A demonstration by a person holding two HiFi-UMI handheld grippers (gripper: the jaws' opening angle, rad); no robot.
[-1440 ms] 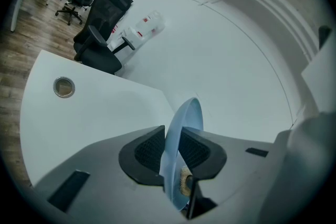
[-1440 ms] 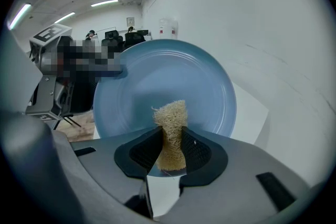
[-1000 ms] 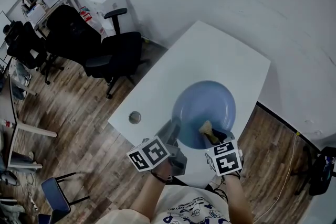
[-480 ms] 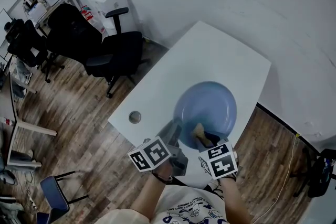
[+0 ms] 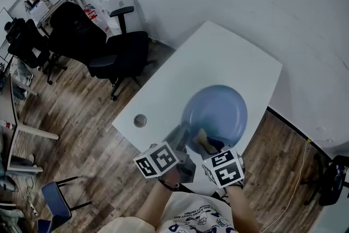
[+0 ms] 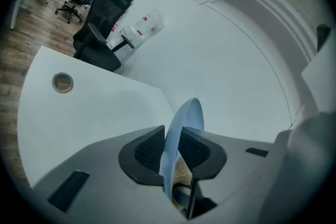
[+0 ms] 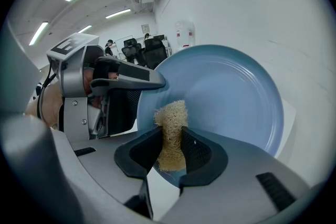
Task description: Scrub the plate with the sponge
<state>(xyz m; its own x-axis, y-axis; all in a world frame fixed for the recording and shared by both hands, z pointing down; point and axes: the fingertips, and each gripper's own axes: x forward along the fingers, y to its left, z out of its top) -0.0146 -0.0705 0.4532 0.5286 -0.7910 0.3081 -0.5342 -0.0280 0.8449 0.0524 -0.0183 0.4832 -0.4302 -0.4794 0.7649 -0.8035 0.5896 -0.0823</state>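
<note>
A round blue plate (image 5: 218, 109) is tilted up over the near end of the white table (image 5: 218, 57). My left gripper (image 5: 182, 139) is shut on its near left rim. In the left gripper view the plate (image 6: 185, 123) runs edge-on between the pads of that gripper (image 6: 173, 150). My right gripper (image 5: 207, 145) is shut on a tan fibrous sponge (image 5: 200, 139), whose tip rests against the plate's near inner face. In the right gripper view the sponge (image 7: 171, 126) stands up between the pads of the right gripper (image 7: 170, 152), in front of the plate (image 7: 231, 92), close beside the left gripper (image 7: 113, 94).
A round metal grommet (image 5: 140, 121) is set in the table near its left edge. Black office chairs (image 5: 117, 57) stand on the wood floor to the left. A white wall runs close behind and to the right of the table.
My right gripper has slid the sponge leftward across the near part of the plate, toward the left gripper. The left gripper and the plate have stayed put.
</note>
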